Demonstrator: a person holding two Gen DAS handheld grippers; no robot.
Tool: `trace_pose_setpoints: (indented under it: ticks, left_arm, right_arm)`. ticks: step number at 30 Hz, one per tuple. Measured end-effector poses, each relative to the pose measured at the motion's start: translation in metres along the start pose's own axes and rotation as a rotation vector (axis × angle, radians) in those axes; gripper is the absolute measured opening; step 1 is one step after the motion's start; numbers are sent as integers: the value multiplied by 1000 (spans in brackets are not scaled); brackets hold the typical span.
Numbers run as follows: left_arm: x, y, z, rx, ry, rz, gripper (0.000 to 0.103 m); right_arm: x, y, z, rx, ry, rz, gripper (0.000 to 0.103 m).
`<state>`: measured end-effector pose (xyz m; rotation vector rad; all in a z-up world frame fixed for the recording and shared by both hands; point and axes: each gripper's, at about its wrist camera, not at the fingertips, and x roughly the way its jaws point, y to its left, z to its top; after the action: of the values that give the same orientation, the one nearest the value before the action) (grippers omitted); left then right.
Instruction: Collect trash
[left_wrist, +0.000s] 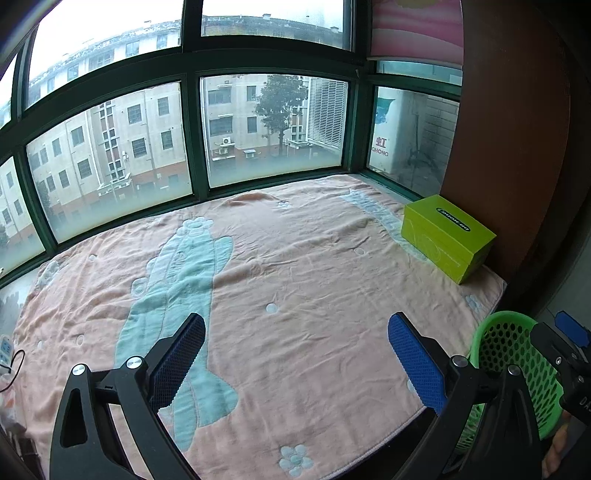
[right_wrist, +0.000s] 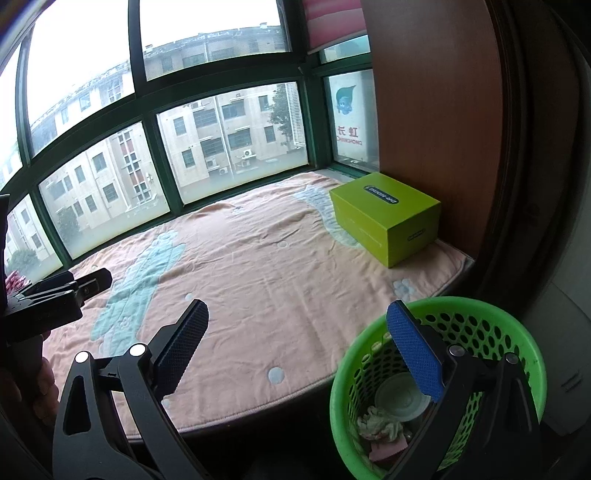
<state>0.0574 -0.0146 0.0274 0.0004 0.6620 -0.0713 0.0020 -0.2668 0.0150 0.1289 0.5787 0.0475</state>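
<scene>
Hovering over pink blanket (left_wrist: 295, 258): left gripper (left_wrist: 295, 354) and right gripper (right_wrist: 297, 343), both spread wide, grasping nothing. One green basket (right_wrist: 517, 332) beside blanket edge; one yellow-green box (right_wrist: 388, 218) on blanket. Only right wrist view shows trash inside basket: crumpled paper (right_wrist: 376, 421), round lid (right_wrist: 400, 397).

Green perforated bin (right_wrist: 480, 332) upright beside bed, holding crumpled trash (right_wrist: 380, 424).
</scene>
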Motion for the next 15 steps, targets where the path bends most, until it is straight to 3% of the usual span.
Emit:
trace_pose_setpoints:
  ticks: [15]
  left_arm:
    - [-5, 3, -3, -16, -21, 9, 96]
  right_arm:
    - [-2, 2, -3, 20, 2, -10, 97]
